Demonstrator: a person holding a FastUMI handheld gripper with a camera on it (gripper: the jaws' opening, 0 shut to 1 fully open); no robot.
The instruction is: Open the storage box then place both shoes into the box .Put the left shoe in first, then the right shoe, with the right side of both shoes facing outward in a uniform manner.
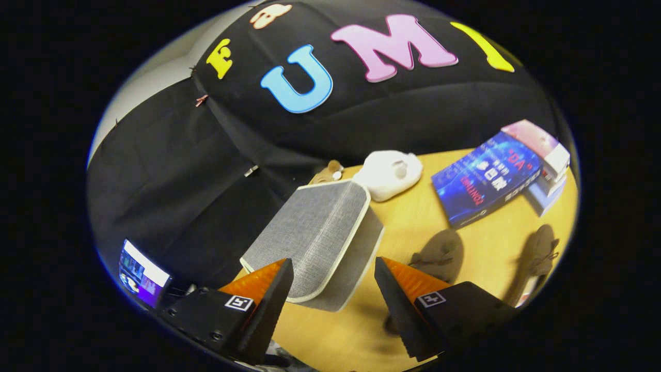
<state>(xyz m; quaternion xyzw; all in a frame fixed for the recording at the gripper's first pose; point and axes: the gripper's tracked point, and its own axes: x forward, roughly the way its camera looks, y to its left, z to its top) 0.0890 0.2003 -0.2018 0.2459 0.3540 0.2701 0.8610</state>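
A grey fabric storage box (316,235) with a pale rim stands on the wooden table (413,217), its lid closed, just ahead of my fingers. My gripper (334,281) is open, its fingers spread wide with the box's near corner between them and nothing touching. Two brown shoes lie on the table to the right of the box: one (440,252) just beyond my right finger, the other (537,258) farther right near the table edge.
Beyond the box rest a white plush toy (388,174) and a small brown toy (328,173). A blue book (485,182) and stacked small boxes (545,160) lie at the back right. A lit screen (140,273) sits off the table to the left.
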